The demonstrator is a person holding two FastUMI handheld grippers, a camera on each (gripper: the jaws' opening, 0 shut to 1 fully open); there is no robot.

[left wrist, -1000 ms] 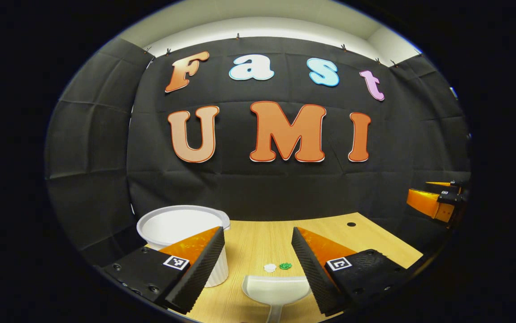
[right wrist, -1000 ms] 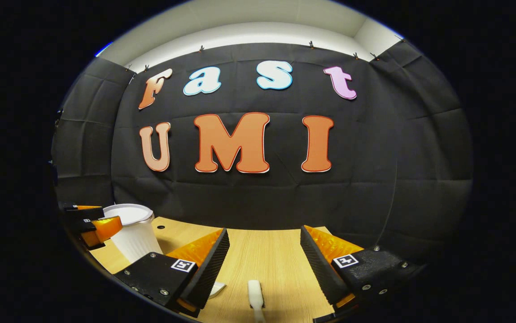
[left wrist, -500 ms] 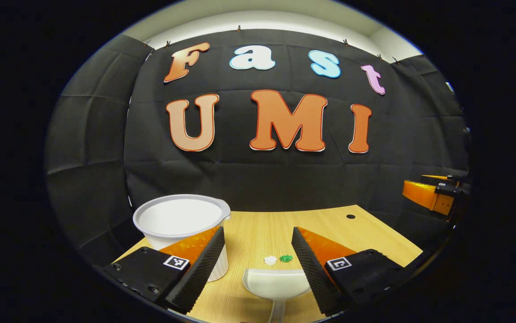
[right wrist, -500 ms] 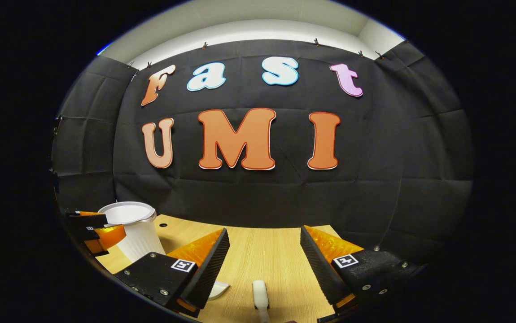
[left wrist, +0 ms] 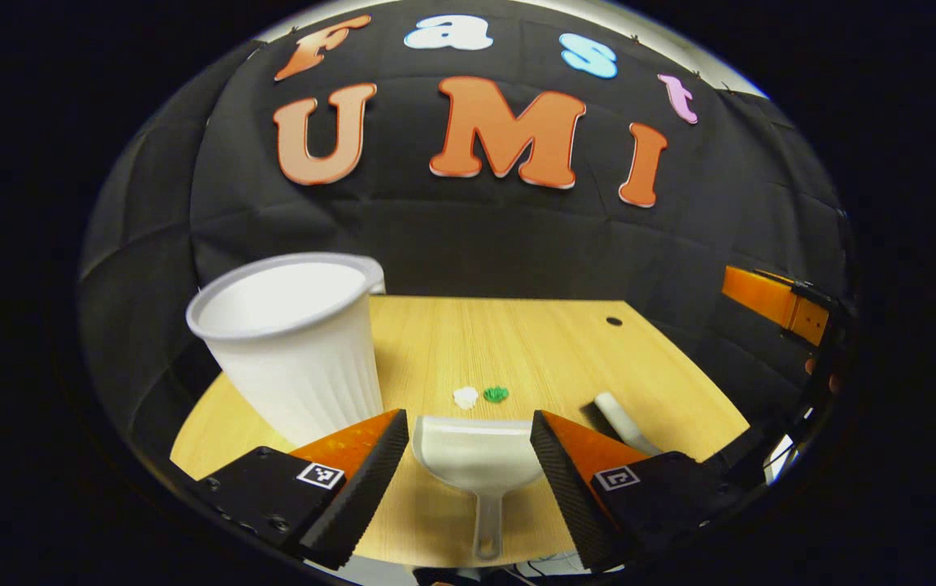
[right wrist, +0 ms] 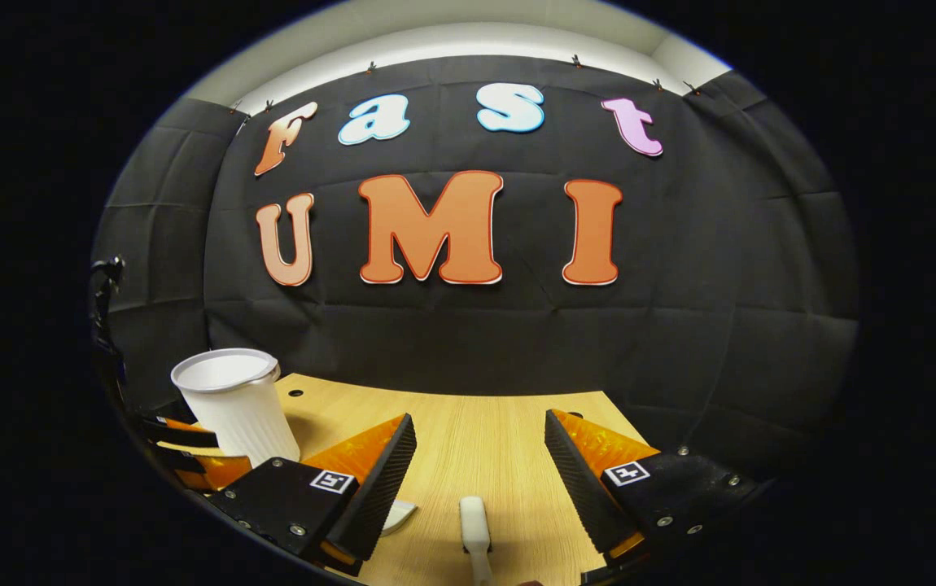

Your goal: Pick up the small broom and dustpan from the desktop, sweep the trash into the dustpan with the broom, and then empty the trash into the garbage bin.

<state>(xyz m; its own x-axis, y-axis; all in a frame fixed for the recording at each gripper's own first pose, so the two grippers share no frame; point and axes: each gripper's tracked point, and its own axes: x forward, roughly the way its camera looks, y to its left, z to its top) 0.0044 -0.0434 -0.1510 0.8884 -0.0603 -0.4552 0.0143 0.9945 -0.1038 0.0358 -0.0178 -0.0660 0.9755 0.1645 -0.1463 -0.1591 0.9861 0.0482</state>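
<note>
Both claws lower now, left claw (left wrist: 468, 443) over dustpan (left wrist: 476, 456).

Right gripper (right wrist: 480, 456) spread wide above wooden desktop (right wrist: 484, 431); white broom (right wrist: 474, 529) lying between its fingers; white ribbed garbage bin (right wrist: 236, 403) far left, left gripper (right wrist: 187, 452) beside it.

Even, fairly bright overhead light falls on the desk (left wrist: 517, 342), with a soft shadow under the white bin (left wrist: 293, 342). Fisheye distortion bends the edges strongly. The left gripper view is slightly motion-blurred; the right gripper view is sharper.
</note>
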